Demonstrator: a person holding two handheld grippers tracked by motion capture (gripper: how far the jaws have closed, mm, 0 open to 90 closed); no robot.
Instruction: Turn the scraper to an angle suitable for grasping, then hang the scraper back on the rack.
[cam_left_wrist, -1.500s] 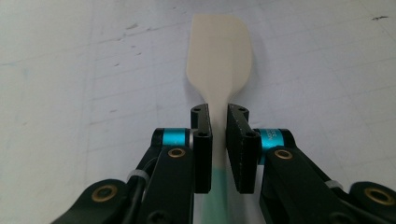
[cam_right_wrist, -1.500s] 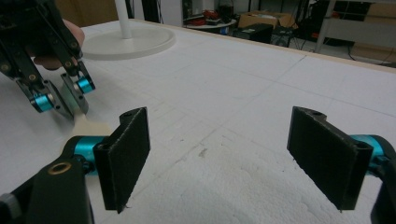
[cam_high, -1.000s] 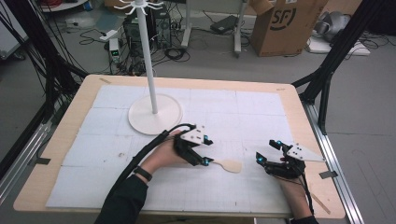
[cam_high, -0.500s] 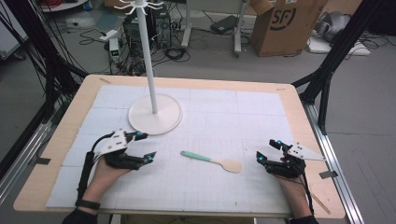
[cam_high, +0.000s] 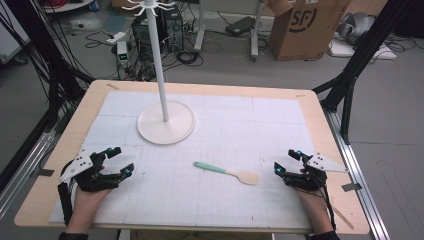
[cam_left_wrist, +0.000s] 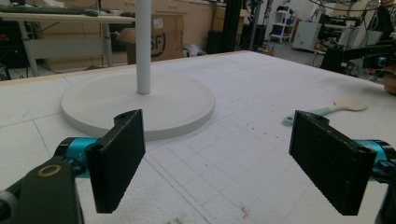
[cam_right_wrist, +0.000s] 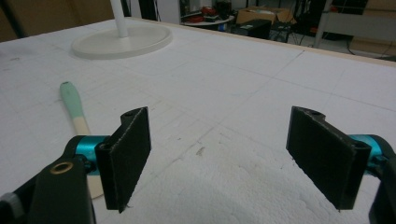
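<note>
Now the left gripper (cam_high: 119, 162) rests at the near left edge of the white foam-covered table (cam_high: 280, 115), its black jaws wide apart with nothing between them; they have just been opening. A second ago it sat mid-table right at the wooden spatula with a mint-green handle (cam_high: 227, 172), and it has since drawn back, leaving the spatula lying flat on the mat, between the two hands and nearer the right one. The right gripper (cam_high: 285, 161) holds its place just beside the blade end, jaws likewise spread and empty. Farther back stands the white round-based hanging stand (cam_high: 165, 122). Judging from this, the spatula has been released and awaits its next pickup.
</note>
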